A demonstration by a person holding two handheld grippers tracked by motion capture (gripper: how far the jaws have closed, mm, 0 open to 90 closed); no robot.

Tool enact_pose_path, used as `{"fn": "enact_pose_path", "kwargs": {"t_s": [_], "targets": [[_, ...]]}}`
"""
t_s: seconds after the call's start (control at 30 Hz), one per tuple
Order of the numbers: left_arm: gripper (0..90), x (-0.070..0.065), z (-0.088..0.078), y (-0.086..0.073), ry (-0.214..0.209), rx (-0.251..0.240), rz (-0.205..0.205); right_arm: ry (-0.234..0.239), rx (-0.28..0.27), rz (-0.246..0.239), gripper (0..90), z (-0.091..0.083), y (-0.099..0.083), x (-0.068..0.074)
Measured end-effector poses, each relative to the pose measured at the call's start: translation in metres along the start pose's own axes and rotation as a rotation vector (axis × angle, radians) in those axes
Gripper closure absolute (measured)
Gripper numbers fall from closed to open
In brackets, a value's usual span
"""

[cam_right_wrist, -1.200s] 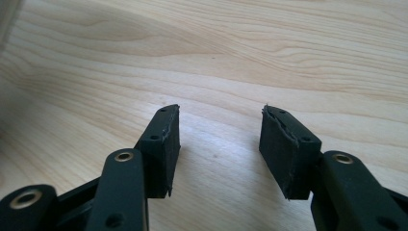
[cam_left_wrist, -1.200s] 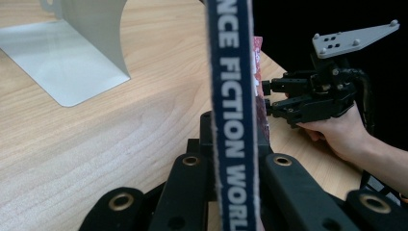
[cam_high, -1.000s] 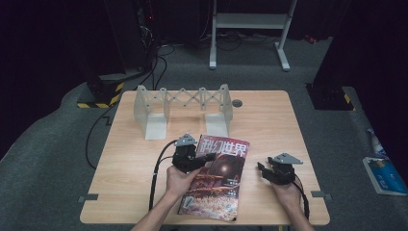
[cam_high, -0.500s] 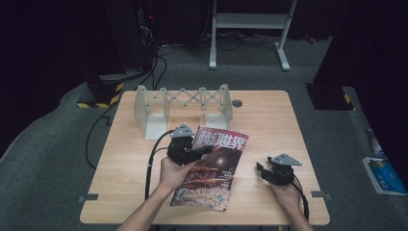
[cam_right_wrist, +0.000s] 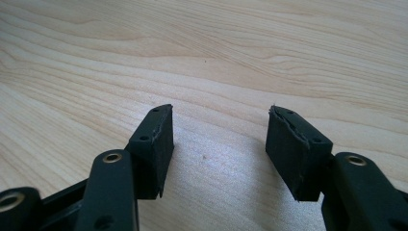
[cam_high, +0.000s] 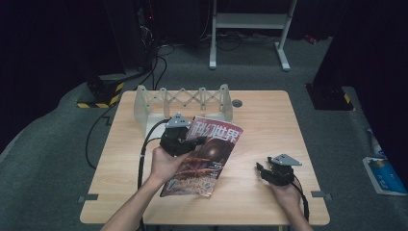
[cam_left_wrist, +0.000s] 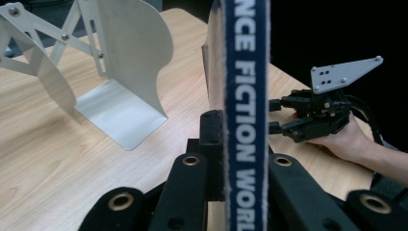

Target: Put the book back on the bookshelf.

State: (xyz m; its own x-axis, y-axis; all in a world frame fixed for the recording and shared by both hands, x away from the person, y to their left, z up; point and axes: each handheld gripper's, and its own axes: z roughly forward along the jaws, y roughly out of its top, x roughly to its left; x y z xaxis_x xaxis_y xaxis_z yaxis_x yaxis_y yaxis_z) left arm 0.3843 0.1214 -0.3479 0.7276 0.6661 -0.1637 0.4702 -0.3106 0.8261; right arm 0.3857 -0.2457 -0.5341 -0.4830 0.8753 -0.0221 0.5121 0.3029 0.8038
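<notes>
A magazine (cam_high: pixel 207 154) with a dark red cover is held tilted above the middle of the wooden table (cam_high: pixel 269 115). My left gripper (cam_high: pixel 185 142) is shut on its spine edge; in the left gripper view the blue spine (cam_left_wrist: pixel 245 96) stands upright between the jaws of the left gripper (cam_left_wrist: pixel 235 159). My right gripper (cam_high: pixel 262 171) rests low at the table's right front, open, with nothing between its fingers. In the right gripper view, bare wood lies between the fingers of the open right gripper (cam_right_wrist: pixel 219 144). That right gripper (cam_left_wrist: pixel 281 115) also appears beyond the magazine in the left gripper view.
A white metal expanding file rack (cam_high: pixel 183 98) stands at the back of the table, just behind the magazine; its end plate (cam_left_wrist: pixel 120 82) is close in the left gripper view. A small grey disc (cam_high: pixel 236 103) lies by the rack. Dark equipment and cables surround the table.
My left gripper has lifted the magazine and carried it back toward the rack, tilting it up. The right gripper has stayed where it was.
</notes>
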Motion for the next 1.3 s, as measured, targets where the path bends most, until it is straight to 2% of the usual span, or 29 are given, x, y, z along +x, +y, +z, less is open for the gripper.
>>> {"fn": "enact_pose_path", "kwargs": {"t_s": [0.27, 0.53, 1.0, 1.3], "targets": [[83.7, 0.009, -0.010, 0.009, 0.039, 0.018, 0.011, -0.001, 0.001, -0.002, 42.9, 0.000, 0.000, 0.000], [83.6, 0.024, -0.018, 0.015, 0.088, 0.054, -0.002, 0.000, 0.001, 0.003, 42.6, 0.000, 0.000, 0.000], [83.4, 0.045, -0.035, 0.026, 0.177, 0.119, 0.007, 0.000, 0.001, 0.003, 42.6, 0.000, 0.000, 0.000], [83.4, 0.062, -0.046, 0.031, 0.220, 0.134, -0.018, 0.000, 0.001, 0.003, 42.6, 0.000, 0.000, 0.000]]}}
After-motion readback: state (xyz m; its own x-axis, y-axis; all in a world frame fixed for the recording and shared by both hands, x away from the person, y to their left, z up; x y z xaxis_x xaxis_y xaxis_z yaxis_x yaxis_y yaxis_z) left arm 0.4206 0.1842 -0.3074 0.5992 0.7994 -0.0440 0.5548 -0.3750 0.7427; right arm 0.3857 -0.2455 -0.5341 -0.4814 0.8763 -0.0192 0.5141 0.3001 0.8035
